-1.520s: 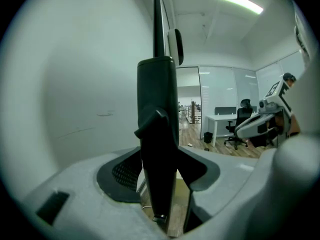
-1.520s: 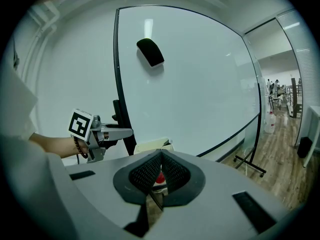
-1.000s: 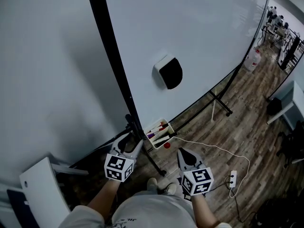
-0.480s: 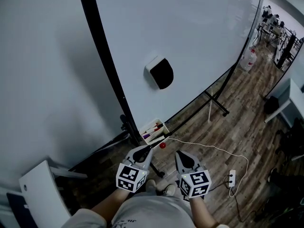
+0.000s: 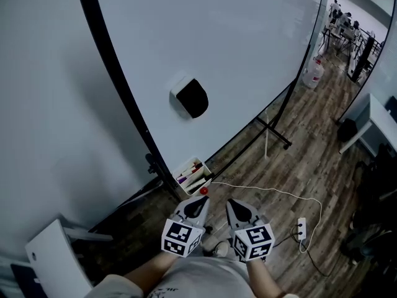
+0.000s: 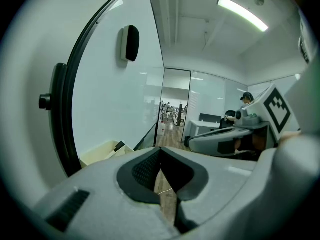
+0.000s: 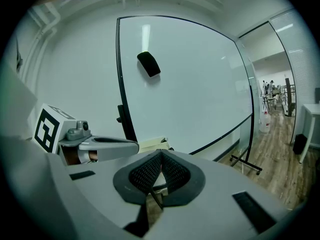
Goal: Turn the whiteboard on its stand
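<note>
The left gripper [image 5: 197, 202] and right gripper [image 5: 237, 205] are side by side, both clenched on nothing. Just beyond them the whiteboard [image 5: 248, 54] stands on its stand [image 5: 273, 133], untouched. A marker tray [image 5: 192, 174] hangs at its bottom edge and an eraser [image 5: 190, 97] clings higher up.

Indoor light, cool and even, moderately bright. The source is a ceiling strip light [image 6: 242, 13], slightly blown out in the left gripper view. It leaves a pale vertical glare streak on the whiteboard [image 7: 190, 84]. In the head view the floor [image 5: 310, 141] is dim and a soft shadow lies on the wall [image 5: 49, 104]. Both gripper views have strong fisheye curvature, black corners and a soft near foreground.
</note>
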`<state>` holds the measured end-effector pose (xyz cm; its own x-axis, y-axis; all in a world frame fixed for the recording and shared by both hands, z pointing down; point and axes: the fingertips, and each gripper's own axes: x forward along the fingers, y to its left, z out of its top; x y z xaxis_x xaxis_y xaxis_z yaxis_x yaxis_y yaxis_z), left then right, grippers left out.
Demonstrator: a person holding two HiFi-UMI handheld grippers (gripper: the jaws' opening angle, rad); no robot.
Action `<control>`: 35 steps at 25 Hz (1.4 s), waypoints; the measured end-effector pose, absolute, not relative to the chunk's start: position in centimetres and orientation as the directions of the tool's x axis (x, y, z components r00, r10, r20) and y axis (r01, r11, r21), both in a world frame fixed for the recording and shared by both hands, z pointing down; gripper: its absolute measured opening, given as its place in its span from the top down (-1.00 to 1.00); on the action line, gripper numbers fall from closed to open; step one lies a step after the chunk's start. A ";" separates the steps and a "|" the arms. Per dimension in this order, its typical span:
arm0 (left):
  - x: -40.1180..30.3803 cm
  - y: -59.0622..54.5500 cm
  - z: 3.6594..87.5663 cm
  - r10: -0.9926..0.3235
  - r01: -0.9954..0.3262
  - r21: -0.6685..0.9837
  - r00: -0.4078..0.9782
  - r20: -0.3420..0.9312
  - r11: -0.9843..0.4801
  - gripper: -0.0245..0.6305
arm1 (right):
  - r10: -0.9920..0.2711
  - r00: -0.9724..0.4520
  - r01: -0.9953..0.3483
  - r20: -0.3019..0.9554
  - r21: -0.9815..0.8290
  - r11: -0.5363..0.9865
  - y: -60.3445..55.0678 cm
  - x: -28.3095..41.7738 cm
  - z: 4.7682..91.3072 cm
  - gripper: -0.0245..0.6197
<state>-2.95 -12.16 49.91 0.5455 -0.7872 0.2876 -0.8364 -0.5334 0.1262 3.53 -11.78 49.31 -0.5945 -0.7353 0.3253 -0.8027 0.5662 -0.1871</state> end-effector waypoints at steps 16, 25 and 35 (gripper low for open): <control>-2.2 -11.8 49.5 -0.796 -0.842 0.051 0.526 0.300 -0.538 0.89 | -0.732 -0.589 -0.804 0.343 -0.158 0.573 -11.1 3.8 49.4 0.91; -1.8 -11.7 49.7 -0.790 -0.834 0.038 0.534 0.302 -0.550 0.89 | -0.727 -0.593 -0.801 0.346 -0.160 0.577 -11.1 3.7 49.6 0.90; -1.6 -11.6 49.5 -0.783 -0.833 0.062 0.539 0.310 -0.549 0.89 | -0.727 -0.594 -0.800 0.343 -0.155 0.580 -10.8 4.0 49.3 0.90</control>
